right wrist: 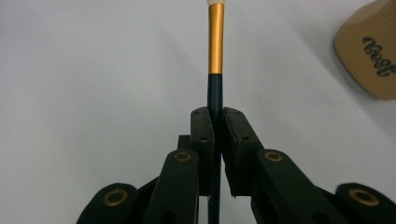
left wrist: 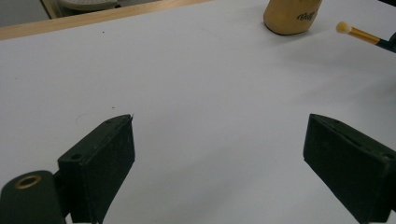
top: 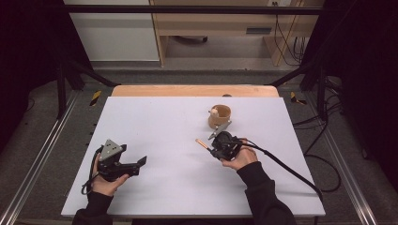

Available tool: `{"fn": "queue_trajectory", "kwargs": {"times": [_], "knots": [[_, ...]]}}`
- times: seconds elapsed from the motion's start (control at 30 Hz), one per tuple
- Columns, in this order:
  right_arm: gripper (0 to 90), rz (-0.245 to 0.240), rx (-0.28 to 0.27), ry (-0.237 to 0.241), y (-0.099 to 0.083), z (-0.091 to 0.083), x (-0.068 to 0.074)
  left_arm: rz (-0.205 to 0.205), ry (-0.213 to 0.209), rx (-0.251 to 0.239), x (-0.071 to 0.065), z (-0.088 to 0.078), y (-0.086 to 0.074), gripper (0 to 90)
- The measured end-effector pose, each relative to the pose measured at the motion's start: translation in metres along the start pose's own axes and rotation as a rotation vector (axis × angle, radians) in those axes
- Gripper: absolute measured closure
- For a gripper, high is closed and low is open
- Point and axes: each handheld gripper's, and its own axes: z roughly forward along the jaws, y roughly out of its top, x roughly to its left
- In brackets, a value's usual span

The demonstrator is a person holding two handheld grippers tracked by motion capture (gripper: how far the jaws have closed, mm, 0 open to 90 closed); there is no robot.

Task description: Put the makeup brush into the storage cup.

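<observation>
A slim brush [right wrist: 215,42] with a dark handle, a gold ferrule and a pale tip sticks out forward from my right gripper [right wrist: 215,113], which is shut on the handle. In the high view the right gripper [top: 214,146] is held right of the table's middle, and the brush [top: 202,143] points left from it. A tan round cup [top: 219,116] with dark script lettering stands just beyond it, apart from the brush. My left gripper [top: 139,163] rests low at the front left, open, with nothing between its fingers [left wrist: 109,149].
The white board [top: 155,122] covers a wooden table. The cup [left wrist: 289,16] and the brush tip [left wrist: 344,28] lie far ahead to the right in the left gripper view. A black cable [top: 286,166] trails from the right gripper across the board's right side.
</observation>
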Motion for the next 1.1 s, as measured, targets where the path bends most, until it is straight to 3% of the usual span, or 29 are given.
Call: {"fn": "queue_trajectory", "kwargs": {"times": [0.2, 0.3, 0.43, 0.77, 1.1], "knots": [[83.3, 0.002, -0.128, -0.015, -0.003, -0.015, 0.006, 0.0, -0.008, -0.004, -0.002, 0.0, 0.001, 8.7], [83.4, -0.003, -0.156, -0.016, -0.005, -0.019, 0.007, 0.0, -0.011, -0.008, -0.004, 0.0, 0.001, 8.8], [83.4, -0.001, -0.237, -0.01, -0.01, -0.028, 0.01, -0.002, -0.018, -0.016, -0.006, -0.001, 0.002, 8.9], [83.4, 0.032, -0.346, 0.01, -0.031, -0.04, 0.005, -0.008, -0.038, -0.036, -0.012, -0.002, 0.004, 9.6], [83.4, 0.06, -0.455, 0.044, -0.05, -0.048, 0.005, -0.019, -0.089, -0.064, -0.025, -0.004, 0.011, 11.5]]}}
